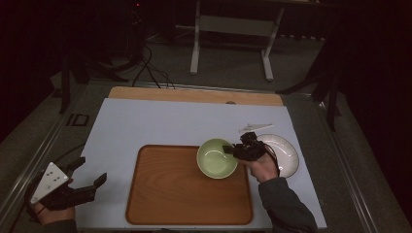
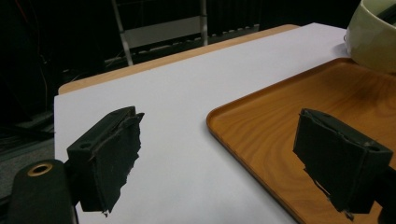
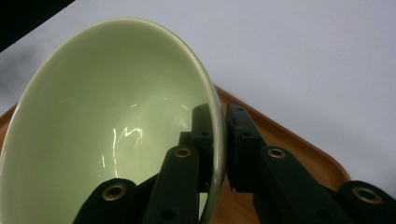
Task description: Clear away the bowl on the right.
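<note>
A pale green bowl [image 1: 216, 158] sits over the top right corner of the wooden tray [image 1: 170, 194]. My right gripper [image 1: 231, 149] is shut on the bowl's right rim, one jaw inside and one outside. In the right gripper view the bowl [image 3: 107, 121] looks tilted, its rim pinched by my right gripper [image 3: 218, 135] above the tray [image 3: 289, 135]. My left gripper [image 1: 87, 175] hangs open at the table's left front corner, nothing between its jaws. The left gripper view has the open left gripper [image 2: 233, 154], the tray [image 2: 280, 116] and the bowl [image 2: 373, 37] far right.
A white plate [image 1: 284, 153] lies right of the bowl, behind my right hand. A pale utensil [image 1: 255, 127] lies on the white mat [image 1: 160, 121] beyond the plate. A table frame [image 1: 233, 29] and cables [image 1: 150, 68] stand on the floor behind.
</note>
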Demonstrator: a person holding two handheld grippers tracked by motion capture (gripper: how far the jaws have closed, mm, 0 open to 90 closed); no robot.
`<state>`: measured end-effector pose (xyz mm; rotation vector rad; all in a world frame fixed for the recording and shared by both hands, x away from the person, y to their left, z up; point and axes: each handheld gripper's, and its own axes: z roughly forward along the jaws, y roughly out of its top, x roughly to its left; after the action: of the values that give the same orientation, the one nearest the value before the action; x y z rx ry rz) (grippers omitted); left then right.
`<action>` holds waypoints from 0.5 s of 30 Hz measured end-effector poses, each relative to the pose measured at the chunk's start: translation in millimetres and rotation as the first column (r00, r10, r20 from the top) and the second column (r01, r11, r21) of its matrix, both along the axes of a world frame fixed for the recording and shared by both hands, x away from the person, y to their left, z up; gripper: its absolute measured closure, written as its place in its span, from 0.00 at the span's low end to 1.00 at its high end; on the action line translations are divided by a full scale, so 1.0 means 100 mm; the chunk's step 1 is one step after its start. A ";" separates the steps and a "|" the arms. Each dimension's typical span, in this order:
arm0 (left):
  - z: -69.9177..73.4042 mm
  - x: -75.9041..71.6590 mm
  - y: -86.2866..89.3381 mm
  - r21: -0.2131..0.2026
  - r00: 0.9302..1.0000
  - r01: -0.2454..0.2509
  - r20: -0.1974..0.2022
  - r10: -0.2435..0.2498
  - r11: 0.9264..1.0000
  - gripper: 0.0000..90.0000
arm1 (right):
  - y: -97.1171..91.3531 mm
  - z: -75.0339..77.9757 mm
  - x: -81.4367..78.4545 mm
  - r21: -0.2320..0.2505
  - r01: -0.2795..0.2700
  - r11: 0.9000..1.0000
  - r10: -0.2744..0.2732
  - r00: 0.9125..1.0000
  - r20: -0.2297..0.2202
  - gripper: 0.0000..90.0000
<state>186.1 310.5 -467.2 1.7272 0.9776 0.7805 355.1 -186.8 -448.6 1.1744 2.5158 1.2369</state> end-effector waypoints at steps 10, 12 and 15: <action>0.00 0.00 0.00 0.000 1.000 0.001 0.000 -0.001 1.000 0.16 | 0.08 -0.09 -0.03 -0.004 -0.021 1.000 0.021 1.000 -0.012 0.92; 0.00 0.00 0.00 -0.001 1.000 0.000 0.000 0.000 1.000 0.16 | 0.11 -0.10 -0.03 -0.003 -0.025 1.000 0.025 1.000 -0.015 0.92; 0.00 0.00 0.00 -0.001 1.000 0.000 0.000 0.000 1.000 0.16 | 0.14 -0.12 -0.03 -0.005 -0.031 1.000 0.031 0.999 -0.018 0.92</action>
<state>186.2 310.4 -467.3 1.7262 0.9775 0.7796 352.1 -172.7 -460.3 1.1549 2.5583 1.2314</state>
